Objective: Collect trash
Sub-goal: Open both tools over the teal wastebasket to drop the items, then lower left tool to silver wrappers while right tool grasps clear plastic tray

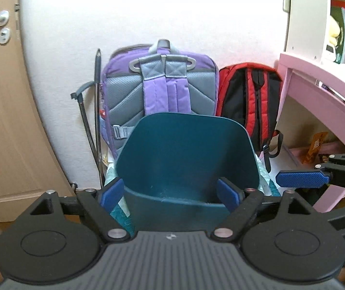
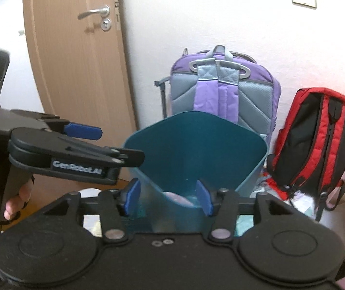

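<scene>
Above teal bin (image 1: 187, 149) | left gripper (image 2: 114, 145) reads "GenRobot.AI", jaws released | right gripper (image 2: 168, 197) jaws released

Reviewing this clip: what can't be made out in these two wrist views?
- Teal bin floor: left wrist view, hidden by its near wall.
- Pale items inside the bin: right wrist view, blurred, partly behind right gripper.
- Floor clutter below red backpack: blurred.
- Desk shelf contents: cut off at frame edge.
</scene>
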Available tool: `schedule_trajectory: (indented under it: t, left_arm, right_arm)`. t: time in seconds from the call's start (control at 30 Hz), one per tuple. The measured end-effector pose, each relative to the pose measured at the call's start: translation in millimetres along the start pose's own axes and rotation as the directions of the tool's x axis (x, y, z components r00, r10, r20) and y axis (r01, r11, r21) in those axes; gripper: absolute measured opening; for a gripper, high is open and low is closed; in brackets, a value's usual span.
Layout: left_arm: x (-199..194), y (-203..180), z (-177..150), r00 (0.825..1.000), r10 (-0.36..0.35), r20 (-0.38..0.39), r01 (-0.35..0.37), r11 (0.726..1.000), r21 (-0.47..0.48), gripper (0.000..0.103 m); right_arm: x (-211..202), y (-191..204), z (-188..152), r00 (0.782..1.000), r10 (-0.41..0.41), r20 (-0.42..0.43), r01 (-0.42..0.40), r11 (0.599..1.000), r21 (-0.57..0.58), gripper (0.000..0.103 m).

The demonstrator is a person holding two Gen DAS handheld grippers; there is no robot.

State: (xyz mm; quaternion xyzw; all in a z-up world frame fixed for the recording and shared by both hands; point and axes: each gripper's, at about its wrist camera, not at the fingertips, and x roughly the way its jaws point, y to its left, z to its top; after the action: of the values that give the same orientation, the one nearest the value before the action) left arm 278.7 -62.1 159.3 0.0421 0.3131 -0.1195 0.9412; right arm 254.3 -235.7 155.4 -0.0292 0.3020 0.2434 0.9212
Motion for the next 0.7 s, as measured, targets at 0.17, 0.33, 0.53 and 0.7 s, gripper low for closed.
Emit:
schedule_trajectory:
  t: [0.17, 0.33, 0.53, 0.7]
  left_arm:
    - [-28.5, 18.9, -20.0, 1.000, -0.024, 0.006, 0.024, 0.998, -0.063, 0.088]
    - [-51.6, 41.8, -48.6, 0.999, -0.038, 0.009, 0.038, 0.992, -0.117, 0.097]
    - [-62.7, 65.5, -88.3, 0.999, -0.002, 0.033, 0.005, 0.994, -0.108, 0.102]
    - [-48.3, 83.6, -130.6, 1.000, 0.017, 0.023, -0.015, 0.997, -0.078, 0.103]
  right_arm:
    - [-14.5, 12.9, -17.2, 0.997, 0.078, 0.013, -0.078, 0.997, 0.022, 0.054]
    - [-17.1, 27.7, -43.0, 0.991, 0.131, 0.021, -0.131, 0.991, 0.015, 0.055]
    - [-4.5, 44.5, -79.8, 0.978, 0.208, -0.006, -0.208, 0.978, -0.009, 0.055]
    - [24.9, 55.6, -115.3, 0.982, 0.181, -0.057, -0.181, 0.983, 0.007, 0.055]
